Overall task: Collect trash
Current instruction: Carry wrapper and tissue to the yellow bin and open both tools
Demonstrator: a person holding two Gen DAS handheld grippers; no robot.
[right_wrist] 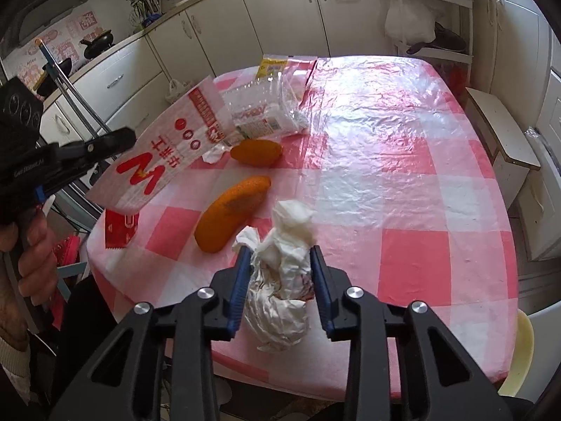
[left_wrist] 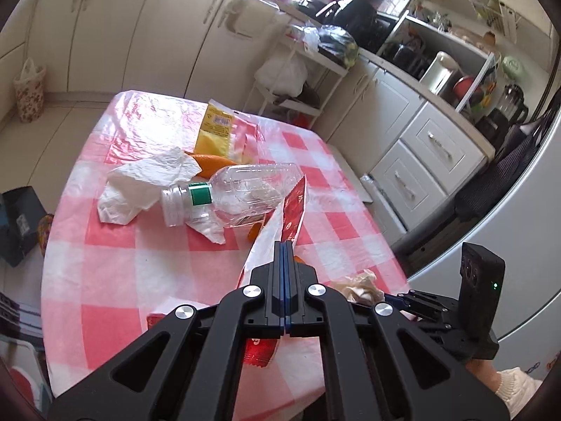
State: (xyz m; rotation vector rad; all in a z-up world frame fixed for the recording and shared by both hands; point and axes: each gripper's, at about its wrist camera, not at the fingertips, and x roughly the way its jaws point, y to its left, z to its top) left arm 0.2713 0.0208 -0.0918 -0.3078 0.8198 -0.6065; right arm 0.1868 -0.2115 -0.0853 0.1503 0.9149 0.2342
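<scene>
The crumpled tissue wad [right_wrist: 280, 277] lies at the near edge of the bench [right_wrist: 403, 161], between the pads of the right claw [right_wrist: 280, 263], whose jaws have narrowed onto it. It is judged light, soft and compressible; a grip across its bulk suits. The left claw [left_wrist: 285, 245] is closed flat on the red-and-white paper bag [right_wrist: 168, 154], thin and floppy, lifted off the bench. Far left lie orange peels [right_wrist: 231, 210] and a crushed clear bottle [left_wrist: 242, 193].
</scene>
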